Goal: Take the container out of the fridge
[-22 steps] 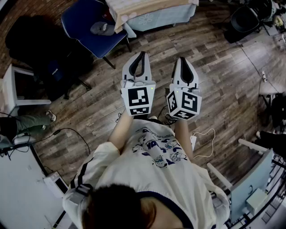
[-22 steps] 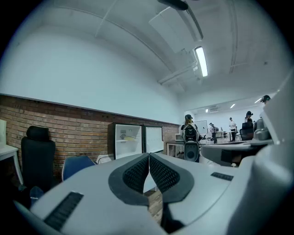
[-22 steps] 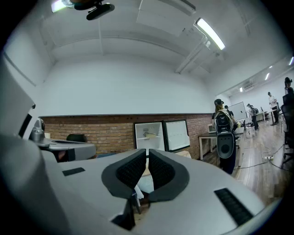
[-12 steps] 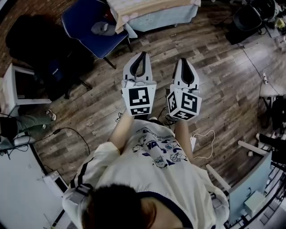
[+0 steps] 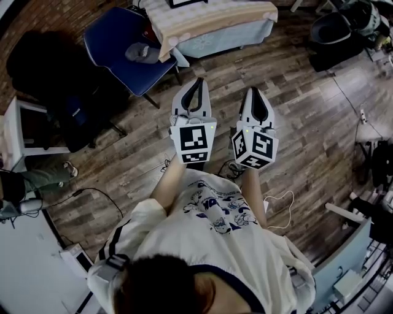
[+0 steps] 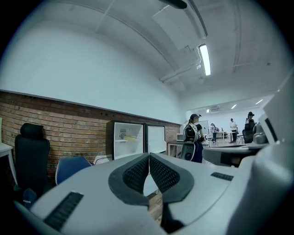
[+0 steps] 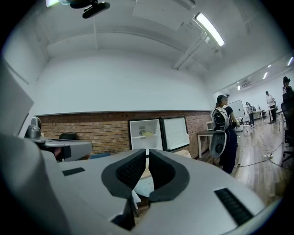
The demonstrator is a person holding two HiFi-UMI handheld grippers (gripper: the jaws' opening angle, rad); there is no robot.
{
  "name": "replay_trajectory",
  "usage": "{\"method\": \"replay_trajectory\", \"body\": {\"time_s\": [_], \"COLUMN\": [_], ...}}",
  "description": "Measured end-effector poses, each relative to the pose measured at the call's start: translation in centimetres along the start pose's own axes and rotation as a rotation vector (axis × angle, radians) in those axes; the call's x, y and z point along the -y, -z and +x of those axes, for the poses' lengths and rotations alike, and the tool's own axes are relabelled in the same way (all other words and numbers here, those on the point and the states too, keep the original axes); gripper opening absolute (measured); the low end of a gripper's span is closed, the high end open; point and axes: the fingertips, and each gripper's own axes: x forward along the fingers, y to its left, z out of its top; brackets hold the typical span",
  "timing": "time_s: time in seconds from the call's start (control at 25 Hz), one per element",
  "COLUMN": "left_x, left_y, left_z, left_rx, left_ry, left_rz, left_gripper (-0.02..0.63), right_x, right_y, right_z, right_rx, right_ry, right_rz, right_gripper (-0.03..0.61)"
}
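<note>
Container (image 6: 130, 137), a small yellowish thing as far as I can make out, sits on an upper shelf inside the fridge (image 6: 120, 146) against the brick wall (image 6: 69, 128), well apart from both claws. The fridge door (image 6: 156, 137) stands swung wide to the right. The left gripper (image 5: 198, 81) and the right gripper (image 5: 253, 91) are held out side by side over the wooden floor (image 5: 307, 110), both pointing towards that wall. The left one's jaws are pressed together at the tips with nothing in them. The right one's are drawn together too, showing only a thin slit and holding nothing. Straight ahead of the claws, between them and the fridge, stands a low table draped in a pale cloth (image 5: 209, 18). Its corner is near the left claw. Just to its left is a blue chair (image 5: 116, 37) with a cap (image 5: 140, 54) on the seat, then a black office chair (image 5: 49, 67) and a white side table (image 5: 24, 129). Someone's leg (image 5: 43, 175) shows at the left edge. A white cable (image 5: 279, 205) curls on the boards by the holder's right side. To the right of the fridge another person (image 7: 223, 133) stands beside a small table (image 7: 204, 137). The widest bare stretch of floor lies to the right of the right claw, while the left side is crowded with chairs.
</note>
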Motion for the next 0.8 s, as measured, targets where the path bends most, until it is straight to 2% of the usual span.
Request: {"method": "replay_trajectory", "body": {"time_s": [0.4, 0.8], "left_x": [-4.8, -6.1], "left_y": [-0.2, 0.0], "left_z": [6.9, 11.0], "left_rx": [-0.003, -0.02], "left_ry": [0.025, 0.024], "left_rz": [0.005, -0.014], "left_gripper": [0.018, 0.018], "right_x": [-2.3, -1.8], "right_y": [0.0, 0.5], "right_z": [7.9, 12.3], "right_rx": [-0.013, -0.047], "right_ry": [-0.023, -0.034], "right_rz": [0.037, 0.109], "right_gripper": [0.043, 0.043]}}
